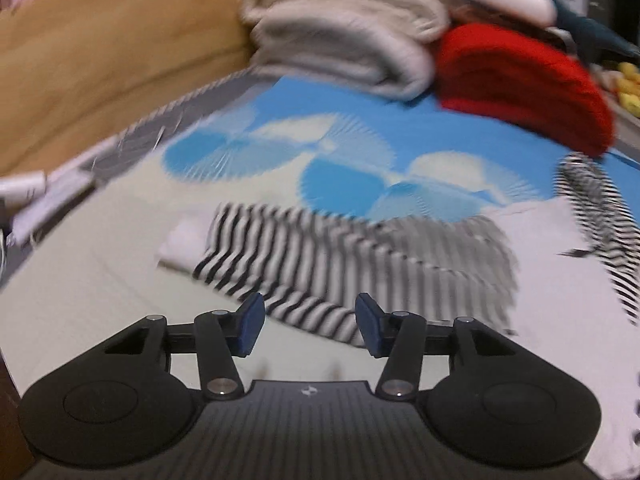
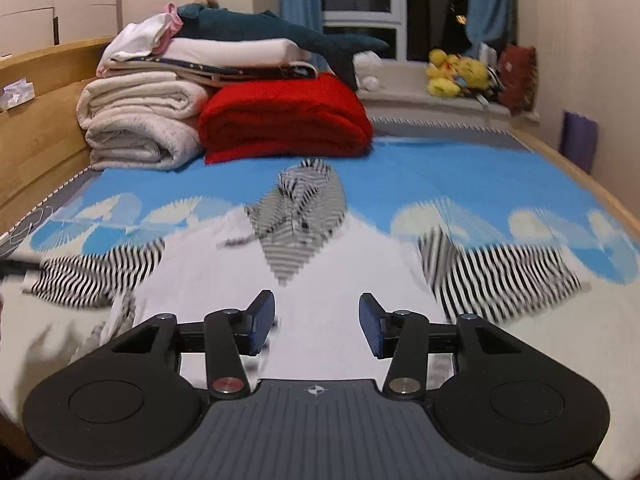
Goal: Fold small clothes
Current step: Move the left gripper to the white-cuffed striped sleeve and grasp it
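Note:
A small white top point(image 2: 248, 276) with black-and-white striped sleeves and a striped hood point(image 2: 304, 208) lies spread flat on the bed. Its left sleeve point(image 2: 96, 276) and right sleeve point(image 2: 500, 276) reach out to the sides. My right gripper point(image 2: 317, 326) is open and empty, hovering over the lower middle of the white body. In the left wrist view the left sleeve point(image 1: 320, 264) lies just ahead of my left gripper point(image 1: 310, 330), which is open and empty, just above the sleeve's near edge. The hood point(image 1: 596, 216) shows at the right there.
The bed cover point(image 2: 440, 176) is blue with white clouds. A red folded blanket point(image 2: 284, 120) and a stack of cream blankets point(image 2: 136, 124) with a plush shark point(image 2: 280, 32) sit at the head. A wooden bed frame point(image 2: 36, 120) runs along the left.

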